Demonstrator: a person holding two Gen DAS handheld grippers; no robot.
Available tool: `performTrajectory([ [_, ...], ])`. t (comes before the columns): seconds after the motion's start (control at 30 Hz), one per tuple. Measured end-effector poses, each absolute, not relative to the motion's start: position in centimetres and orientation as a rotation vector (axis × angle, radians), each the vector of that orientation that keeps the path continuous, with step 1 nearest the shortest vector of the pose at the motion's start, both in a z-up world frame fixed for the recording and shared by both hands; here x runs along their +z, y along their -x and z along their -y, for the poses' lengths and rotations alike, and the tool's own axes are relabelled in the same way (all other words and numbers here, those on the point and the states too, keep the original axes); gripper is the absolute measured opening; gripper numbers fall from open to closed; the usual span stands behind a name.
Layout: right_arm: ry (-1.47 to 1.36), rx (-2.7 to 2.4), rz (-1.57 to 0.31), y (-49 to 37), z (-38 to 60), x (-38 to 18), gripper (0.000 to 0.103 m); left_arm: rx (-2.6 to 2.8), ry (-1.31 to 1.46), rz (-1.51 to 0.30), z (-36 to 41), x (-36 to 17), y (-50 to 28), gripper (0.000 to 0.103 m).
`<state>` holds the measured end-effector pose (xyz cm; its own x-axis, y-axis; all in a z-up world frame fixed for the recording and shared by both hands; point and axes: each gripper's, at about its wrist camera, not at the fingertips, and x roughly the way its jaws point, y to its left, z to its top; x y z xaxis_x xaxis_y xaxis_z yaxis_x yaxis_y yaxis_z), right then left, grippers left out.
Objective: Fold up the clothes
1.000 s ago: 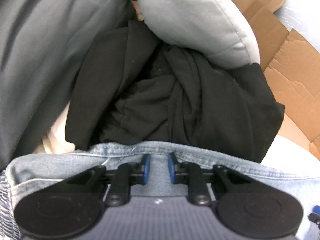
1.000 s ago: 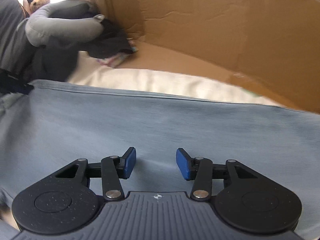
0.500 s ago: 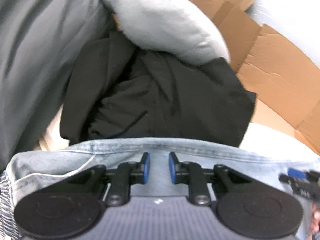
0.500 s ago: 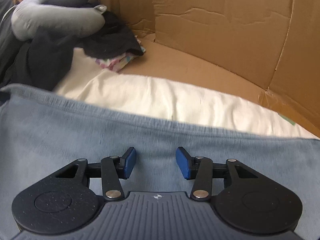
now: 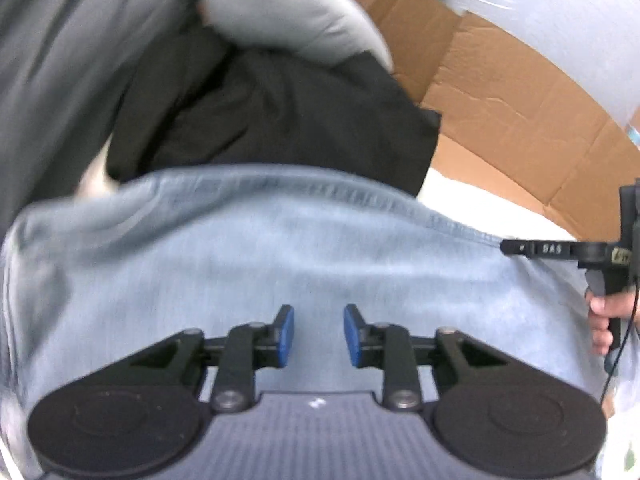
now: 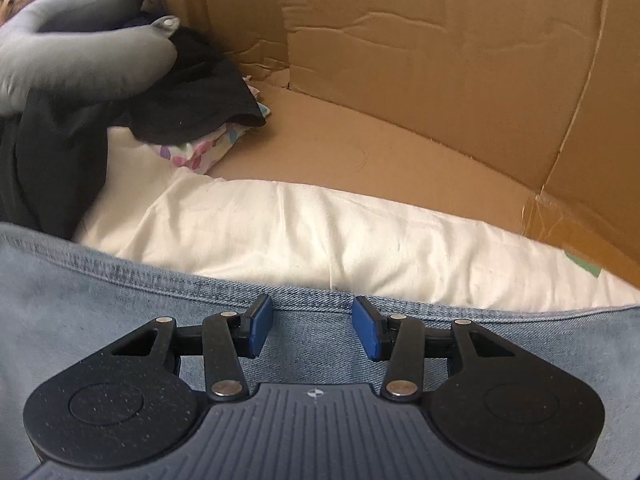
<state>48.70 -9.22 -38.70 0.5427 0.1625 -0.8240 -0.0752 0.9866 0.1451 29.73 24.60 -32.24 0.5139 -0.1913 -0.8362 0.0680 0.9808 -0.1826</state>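
The denim garment [image 6: 120, 300] lies spread over a white cloth [image 6: 320, 232] inside a cardboard box [image 6: 440, 80], its stitched hem running across both views. The left gripper [image 5: 319, 335] hovers above the middle of the denim with its 2 blue pads apart and nothing between them. The right gripper [image 6: 313, 330] sits at the far hem, its jaws likewise apart, with the seam just beyond the fingertips.

The step appears to be a grasp of the hem for the next fold. To do it well, each gripper should probably close on the doubled seam itself (thicker, less likely to slip) and both should lift together so the fold line stays straight, clear of the black garment [image 5: 280, 112] and grey pillow [image 5: 288, 24] nearby.

In the left view the right tool's arm bears small white lettering, roughly "DAS", though it is too small to be sure.
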Motion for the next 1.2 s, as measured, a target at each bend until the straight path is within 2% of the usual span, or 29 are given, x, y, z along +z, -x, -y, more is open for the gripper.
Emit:
performTrajectory([
  [0.1,-0.210,0.145,-1.014,-48.7,10.8,-37.5,0.048,-0.157,0.134,-1.033,-25.0,-32.4,-27.6,0.051],
  [0.27,-0.163,0.190,-1.008,-47.5,12.0,-33.5,0.048,-0.108,0.088,-1.056,-25.7,-32.0,-25.1,0.059],
  [0.43,-0.168,0.224,-0.984,-45.7,13.9,-27.5,0.048,-0.049,0.081,-1.035,-28.0,-27.7,-21.7,0.061],
  [0.57,-0.173,0.228,-0.950,-43.2,15.8,-21.8,0.048,0.002,0.080,-0.992,-29.7,-23.8,-18.9,0.068],
  [0.87,-0.159,0.259,-0.901,-38.2,21.5,-8.6,0.048,0.081,0.163,-0.964,-33.8,-15.6,-12.4,0.068],
  [1.2,-0.111,0.248,-0.776,-32.3,27.6,7.9,0.049,0.146,0.174,-0.950,-35.0,-8.2,-8.0,0.068],
])
